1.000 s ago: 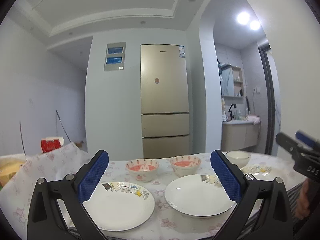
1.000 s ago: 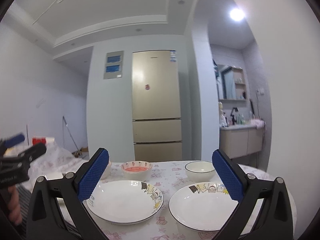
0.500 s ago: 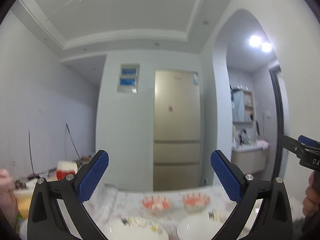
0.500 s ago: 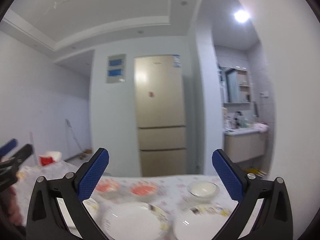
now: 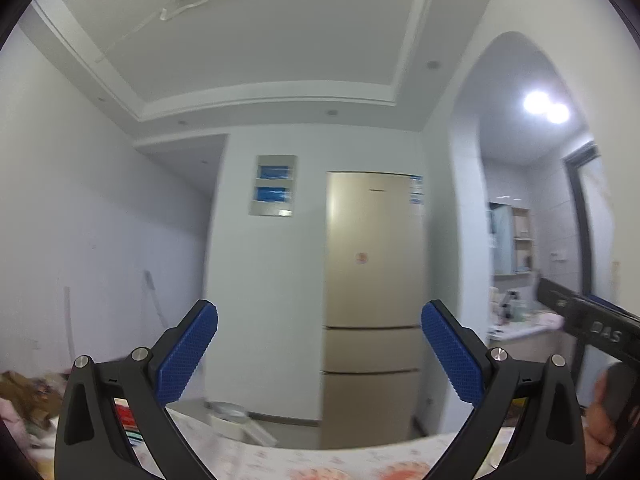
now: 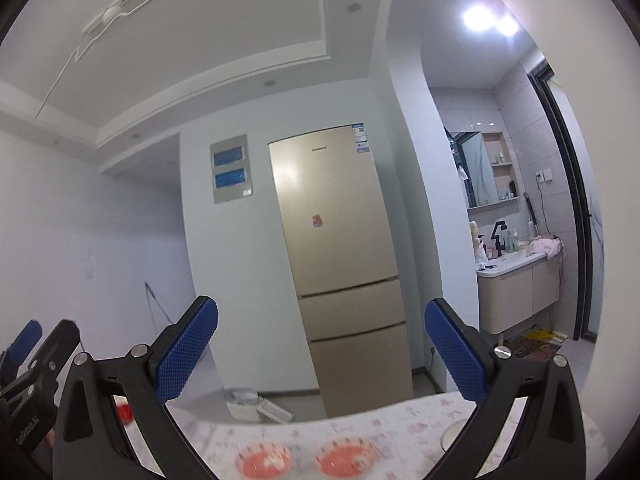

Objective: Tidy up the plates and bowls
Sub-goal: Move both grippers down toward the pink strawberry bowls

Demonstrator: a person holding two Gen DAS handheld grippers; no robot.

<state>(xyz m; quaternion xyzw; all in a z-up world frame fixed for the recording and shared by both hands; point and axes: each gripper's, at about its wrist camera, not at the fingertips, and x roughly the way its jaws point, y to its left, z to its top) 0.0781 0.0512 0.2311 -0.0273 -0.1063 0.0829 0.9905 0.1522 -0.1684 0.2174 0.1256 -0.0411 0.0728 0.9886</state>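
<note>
Both tongs are tipped upward toward the room, so little of the surface shows. The left tongs (image 5: pixel 319 354) stand released, blue pads wide apart with nothing between them; the same holds for the right tongs (image 6: pixel 321 354), spread and empty. In the right wrist view, two bowls with pink-red insides sit side by side at the bottom edge on the flowered tablecloth (image 6: pixel 400 416): the left pink bowl (image 6: pixel 263 462) and the right pink bowl (image 6: pixel 347 457), near each other but apart, both blurred. At the lower right, partly hidden behind the right finger, a pale curved rim (image 6: pixel 454 436) shows; whether it is a plate or a bowl cannot be told. In the left wrist view only faint pink-red smears at the very bottom of the cloth mark the bowls, too blurred to place exactly. No plates can be made out in either view. Beyond the surface stands a gold-coloured refrigerator (image 6: pixel 340 256), upright against the white wall, with a grey panel (image 6: pixel 232 169) bearing two blue windows beside it on the left. A white container (image 6: pixel 244 400) rests on the floor near the refrigerator's foot. To the right an arched opening leads to a washbasin cabinet (image 6: pixel 516 292) with a mirror above. The right tongs also appear at the right edge of the left wrist view, held by a hand (image 5: pixel 600 428).
</note>
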